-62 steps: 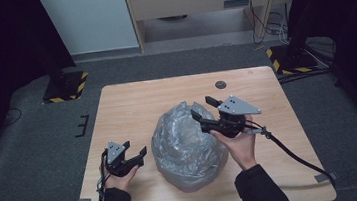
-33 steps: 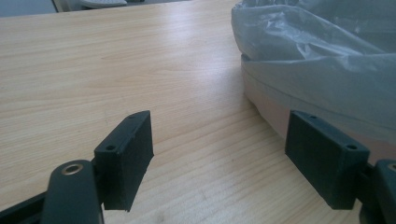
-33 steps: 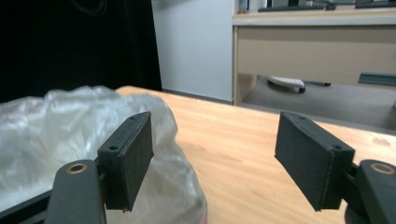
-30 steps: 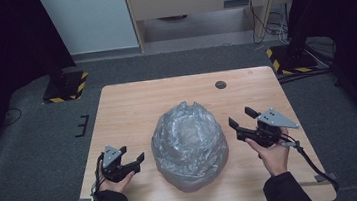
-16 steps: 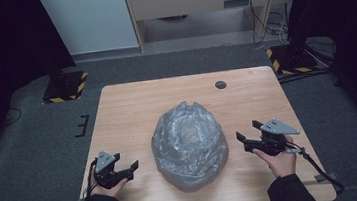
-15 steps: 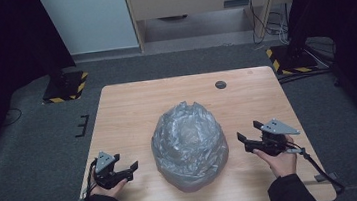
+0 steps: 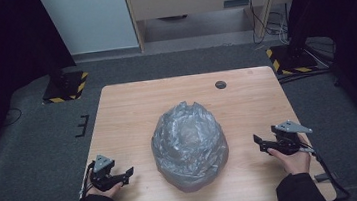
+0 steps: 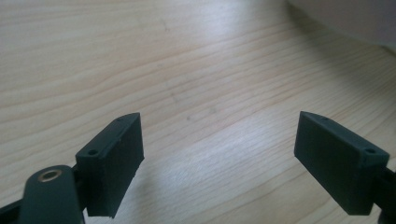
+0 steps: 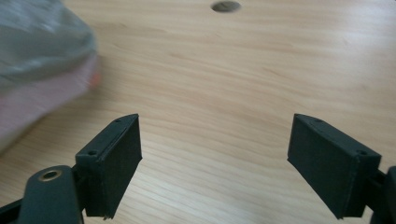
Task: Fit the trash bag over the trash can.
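A crumpled grey plastic bag (image 7: 190,147) lies as a mound in the middle of the wooden table (image 7: 133,115). My left gripper (image 7: 126,174) rests low near the front left corner and points right toward the bag, well apart from it. Its jaws have just been opening, with nothing between them (image 8: 219,154). My right gripper (image 7: 258,141) sits to the right of the bag and points left at it, with a gap between them. Its jaws have also just been opening and are empty (image 9: 215,154). In the right gripper view the bag (image 9: 37,51) shows blurred at the left, with something pinkish under it.
A small black round grommet (image 7: 220,84) is set in the table near its far edge, and it shows again in the right gripper view (image 9: 225,6). Cables trail from both grippers over the near edge. Dark carpet surrounds the table.
My right gripper has left the top of the bag, moving right and down toward the near edge. The left gripper has drifted a little toward the front left corner. The bag has stayed put.
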Motion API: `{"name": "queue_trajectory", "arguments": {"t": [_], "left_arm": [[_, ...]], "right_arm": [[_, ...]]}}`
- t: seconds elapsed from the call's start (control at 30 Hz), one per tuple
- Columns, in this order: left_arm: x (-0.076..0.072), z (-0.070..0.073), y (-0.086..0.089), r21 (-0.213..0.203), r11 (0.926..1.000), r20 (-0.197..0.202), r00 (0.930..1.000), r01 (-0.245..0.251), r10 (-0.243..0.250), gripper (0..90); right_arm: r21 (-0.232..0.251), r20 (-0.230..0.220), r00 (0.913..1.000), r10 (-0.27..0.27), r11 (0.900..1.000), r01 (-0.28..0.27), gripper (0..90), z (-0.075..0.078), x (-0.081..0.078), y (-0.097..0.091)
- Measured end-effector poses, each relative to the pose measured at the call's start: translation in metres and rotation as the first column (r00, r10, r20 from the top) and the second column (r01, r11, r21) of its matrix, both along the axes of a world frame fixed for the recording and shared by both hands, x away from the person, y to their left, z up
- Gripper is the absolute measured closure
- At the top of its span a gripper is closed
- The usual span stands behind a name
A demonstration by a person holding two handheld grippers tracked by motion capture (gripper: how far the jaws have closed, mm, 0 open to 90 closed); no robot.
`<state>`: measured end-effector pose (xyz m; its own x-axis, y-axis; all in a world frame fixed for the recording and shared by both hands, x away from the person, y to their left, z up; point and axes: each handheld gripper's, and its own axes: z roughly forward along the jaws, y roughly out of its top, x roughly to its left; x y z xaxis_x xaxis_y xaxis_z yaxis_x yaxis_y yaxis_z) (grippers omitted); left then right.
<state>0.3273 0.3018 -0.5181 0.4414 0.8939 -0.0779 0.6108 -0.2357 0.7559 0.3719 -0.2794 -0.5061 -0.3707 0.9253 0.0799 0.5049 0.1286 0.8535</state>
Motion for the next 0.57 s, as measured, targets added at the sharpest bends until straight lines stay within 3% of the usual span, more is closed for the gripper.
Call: {"name": "queue_trajectory", "arguments": {"t": [0.3, 0.57], "left_arm": [[0.003, -0.006, 0.013, 0.054, 0.9983, -0.021, 0.9995, -0.023, 0.024, 14.9], [0.007, -0.011, 0.02, 0.049, 0.9977, -0.031, 0.9983, -0.047, 0.049, 14.5]], "right_arm": [[-0.05, -0.058, 0.9978, -0.031, 0.9984, 0.028, 15.7, -0.016, 0.006, -0.016], [-0.087, -0.096, 0.9944, -0.043, 0.9956, 0.034, 14.8, -0.022, 0.008, -0.021]]}}
